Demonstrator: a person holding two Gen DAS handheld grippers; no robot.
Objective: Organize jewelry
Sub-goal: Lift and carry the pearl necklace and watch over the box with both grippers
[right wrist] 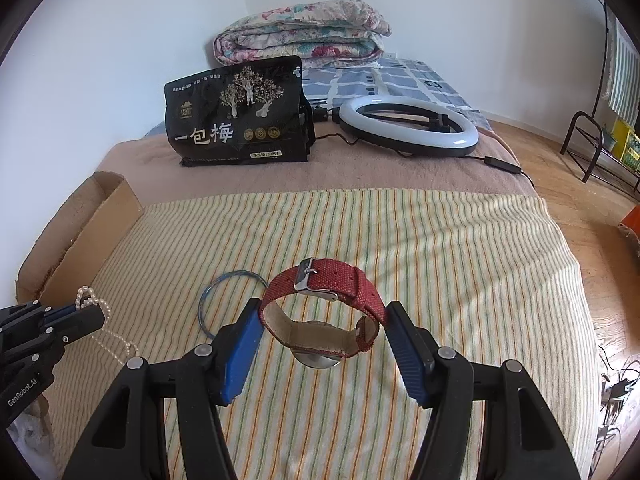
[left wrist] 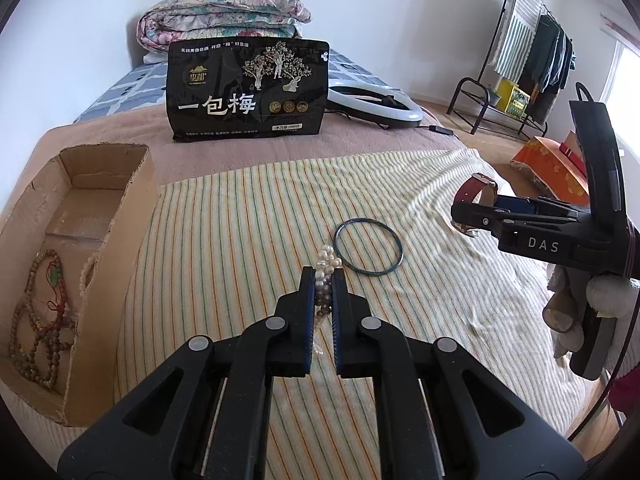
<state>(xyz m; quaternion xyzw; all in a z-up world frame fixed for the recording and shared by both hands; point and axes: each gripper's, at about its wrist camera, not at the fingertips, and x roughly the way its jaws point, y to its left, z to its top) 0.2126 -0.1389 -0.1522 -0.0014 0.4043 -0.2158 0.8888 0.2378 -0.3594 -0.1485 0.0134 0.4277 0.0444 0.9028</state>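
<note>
Nearest the lens, left gripper [left wrist: 323, 280] is clamped on a pearl strand [left wrist: 325, 276] above the striped cloth [left wrist: 240, 240]; right gripper [right wrist: 323, 312] grips a red watch [right wrist: 320, 312] by its strap. Wooden bead strings [left wrist: 36, 320] already lie in the cardboard box [left wrist: 132, 208]; a blue bangle [left wrist: 368, 248] remains on the cloth. Legible: "一包梅" on the black pouch [left wrist: 248, 88], "DAS", "GenRobot.AI".

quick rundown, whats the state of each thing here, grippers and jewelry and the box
left gripper: shut on the pearl strand
pearl strand: pinched, loose end dangling
right gripper: shut on the red watch
red watch: strap buckled in a loop, held off the cloth
blue bangle: lying flat on the striped cloth, untouched
cardboard box: open top, wooden bead strands inside
ring light: lying flat on the bed
</note>
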